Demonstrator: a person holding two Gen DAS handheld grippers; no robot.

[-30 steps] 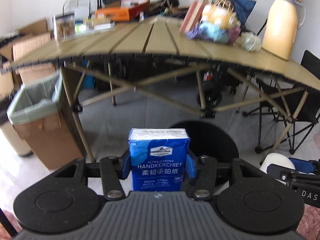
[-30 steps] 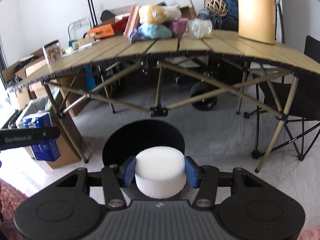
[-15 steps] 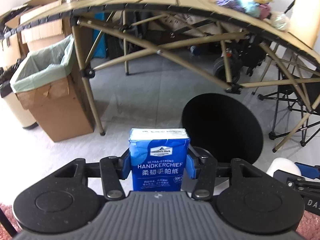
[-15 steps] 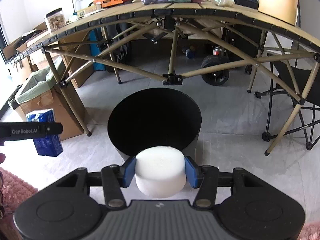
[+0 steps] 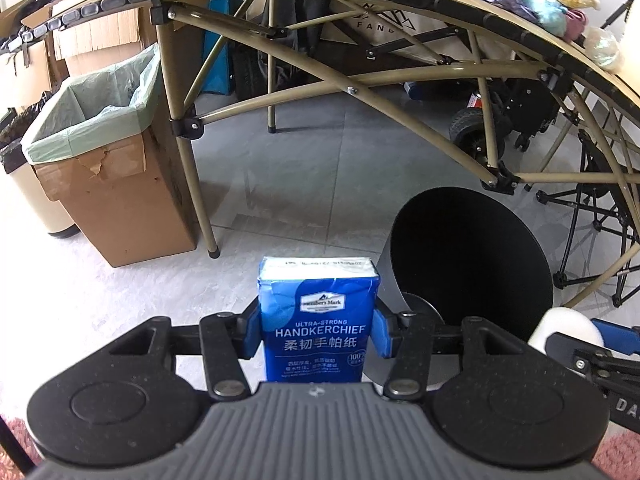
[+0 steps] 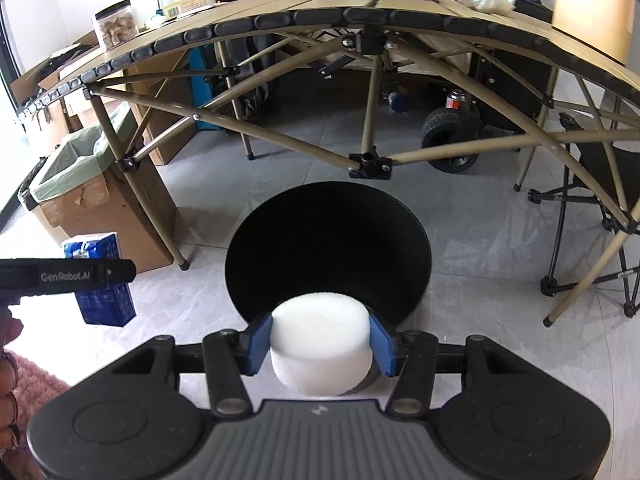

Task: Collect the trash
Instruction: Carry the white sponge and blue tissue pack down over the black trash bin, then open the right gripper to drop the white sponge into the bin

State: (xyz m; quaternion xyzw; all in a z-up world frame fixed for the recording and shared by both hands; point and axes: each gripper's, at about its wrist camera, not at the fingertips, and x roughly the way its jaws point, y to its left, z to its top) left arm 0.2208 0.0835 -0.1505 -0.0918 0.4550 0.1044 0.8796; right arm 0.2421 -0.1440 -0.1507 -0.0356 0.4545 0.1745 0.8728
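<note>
My left gripper (image 5: 318,330) is shut on a blue handkerchief tissue pack (image 5: 318,320), held upright above the floor just left of a round black bin (image 5: 472,264). My right gripper (image 6: 320,340) is shut on a white foam puck (image 6: 320,344), held at the near rim of the black bin (image 6: 328,248). The tissue pack (image 6: 100,280) and left gripper also show at the left of the right wrist view. The foam puck (image 5: 564,328) shows at the right edge of the left wrist view.
A cardboard box lined with a green bag (image 5: 100,152) stands at the left by a table leg (image 5: 188,168). The folding table (image 6: 360,20) with clutter arches overhead. A folding chair (image 6: 600,200) stands at the right. A pink rug (image 6: 24,376) lies at the near left.
Both grippers have dropped lower and moved forward towards the black bin, which now looks larger and closer. Both still hold their objects.
</note>
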